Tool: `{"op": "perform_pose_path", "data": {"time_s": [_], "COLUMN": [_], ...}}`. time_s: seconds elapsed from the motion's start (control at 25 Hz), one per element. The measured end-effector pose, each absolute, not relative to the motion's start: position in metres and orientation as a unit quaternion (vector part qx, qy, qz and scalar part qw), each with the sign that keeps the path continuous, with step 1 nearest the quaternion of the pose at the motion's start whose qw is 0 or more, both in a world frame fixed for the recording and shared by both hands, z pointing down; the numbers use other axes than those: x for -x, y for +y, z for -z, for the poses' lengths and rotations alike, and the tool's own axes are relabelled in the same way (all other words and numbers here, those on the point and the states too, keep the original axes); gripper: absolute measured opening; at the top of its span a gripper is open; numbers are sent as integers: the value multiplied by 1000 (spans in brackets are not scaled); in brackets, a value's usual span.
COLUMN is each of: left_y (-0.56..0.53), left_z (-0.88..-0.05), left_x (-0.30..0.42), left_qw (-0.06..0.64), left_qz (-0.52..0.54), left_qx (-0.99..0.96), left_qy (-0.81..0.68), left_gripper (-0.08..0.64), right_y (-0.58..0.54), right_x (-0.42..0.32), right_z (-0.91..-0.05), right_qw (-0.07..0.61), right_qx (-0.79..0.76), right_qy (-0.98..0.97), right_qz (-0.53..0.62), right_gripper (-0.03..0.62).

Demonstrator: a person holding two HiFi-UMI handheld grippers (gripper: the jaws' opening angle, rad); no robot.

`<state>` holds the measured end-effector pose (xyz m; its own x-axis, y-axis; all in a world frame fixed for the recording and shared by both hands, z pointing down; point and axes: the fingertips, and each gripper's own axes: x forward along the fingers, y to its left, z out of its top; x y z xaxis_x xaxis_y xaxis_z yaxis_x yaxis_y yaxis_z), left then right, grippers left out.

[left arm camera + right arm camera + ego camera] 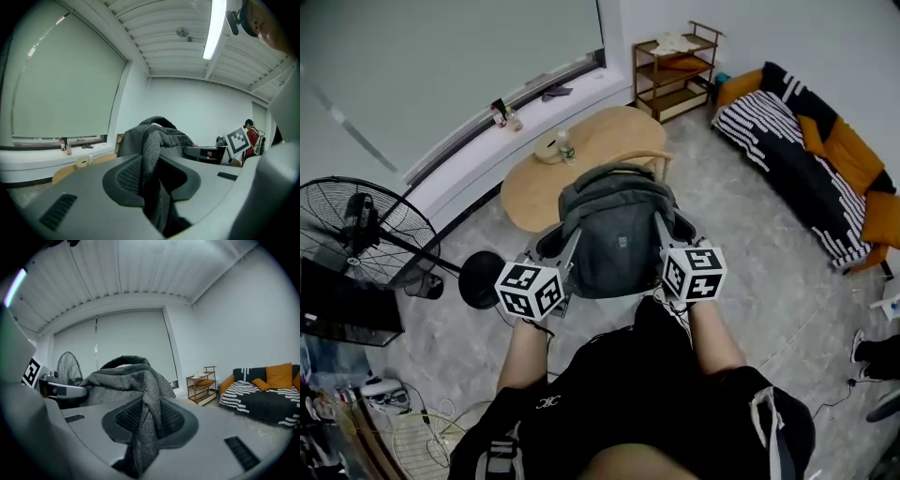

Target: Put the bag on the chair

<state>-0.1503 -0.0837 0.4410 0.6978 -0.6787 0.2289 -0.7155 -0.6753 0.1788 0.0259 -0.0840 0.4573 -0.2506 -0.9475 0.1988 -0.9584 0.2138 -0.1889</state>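
A grey backpack (614,230) hangs in front of me, carried between both grippers. My left gripper (570,251) is shut on a fold of the bag's grey fabric (151,154) on its left side. On the bag's right side, my right gripper (661,246) is shut on another grey fold (146,399). In the left gripper view the bag (166,136) bulges just beyond the jaws, and in the right gripper view the bag (117,376) shows its top handle. The curved wooden back of a chair (645,157) peeks out just beyond the bag.
A round wooden table (530,192) with a tape roll (548,150) and a small bottle (566,143) stands past the chair. A black floor fan (356,230) is at the left, a wooden shelf (675,66) and a striped sofa (811,150) at the right.
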Motion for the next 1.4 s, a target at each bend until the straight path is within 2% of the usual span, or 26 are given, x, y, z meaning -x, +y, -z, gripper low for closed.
{"op": "perform_pose_path", "data": {"time_s": [0.76,1.4], "left_y": [-338,-410], "left_z": [-483,-541], "left_x": [7,4], "left_qw": [205,248], "left_qz": [-140,-175], "left_qx": [-868,-856], "left_qy": [-431,-419], "left_gripper": [91,91], "right_y": [-355,-430], "right_x": [-167,-170], "right_z": [-496,-554], "right_qw": [59,133], "right_qx": [-549,-527], "right_qy": [-803,-799], "right_qz": [-223,-258], "right_gripper": [98,97]}}
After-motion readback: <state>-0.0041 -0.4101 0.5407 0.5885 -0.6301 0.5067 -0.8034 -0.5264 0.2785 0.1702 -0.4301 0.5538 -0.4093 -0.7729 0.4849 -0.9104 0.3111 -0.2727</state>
